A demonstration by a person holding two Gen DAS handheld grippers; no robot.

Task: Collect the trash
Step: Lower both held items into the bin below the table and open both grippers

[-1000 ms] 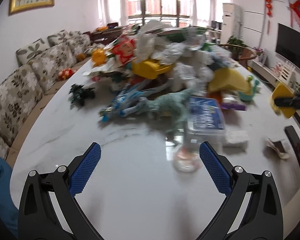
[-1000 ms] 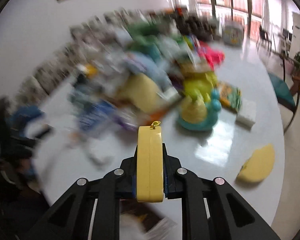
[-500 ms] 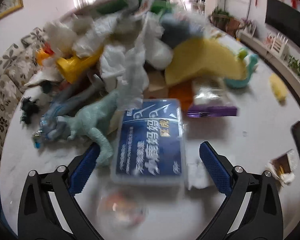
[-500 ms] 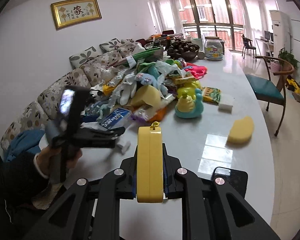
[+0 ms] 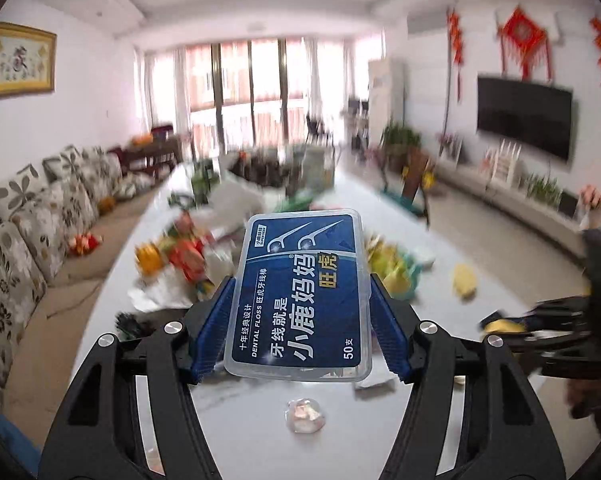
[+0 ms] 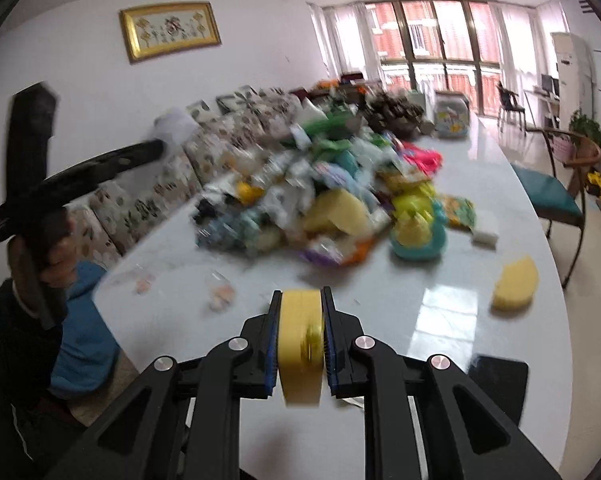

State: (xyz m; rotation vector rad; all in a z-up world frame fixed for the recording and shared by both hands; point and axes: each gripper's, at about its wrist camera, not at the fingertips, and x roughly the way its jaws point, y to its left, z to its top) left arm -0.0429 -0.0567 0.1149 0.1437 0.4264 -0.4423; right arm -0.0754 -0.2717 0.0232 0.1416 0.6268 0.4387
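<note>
My left gripper (image 5: 302,312) is shut on a blue dental floss box (image 5: 300,296) with a clear plastic rim and holds it lifted above the white table (image 5: 244,432). My right gripper (image 6: 301,338) is shut on a flat yellow object (image 6: 301,344) and holds it over the near end of the table (image 6: 440,320). A blurred heap of trash and toys (image 6: 320,196) lies across the table's middle. The left gripper (image 6: 80,172) also shows raised at the left of the right wrist view.
A small clear wrapper (image 5: 304,420) lies on the table below the box. A yellow sponge piece (image 6: 516,286), a teal and yellow toy (image 6: 418,236) and a black phone (image 6: 496,376) lie on the table. A sofa (image 5: 28,240) runs along the left; a chair (image 6: 556,196) stands at the right.
My left gripper closed on the dental floss box and lifted it off the table, tilting the view up toward the room. My right gripper keeps holding the yellow object.
</note>
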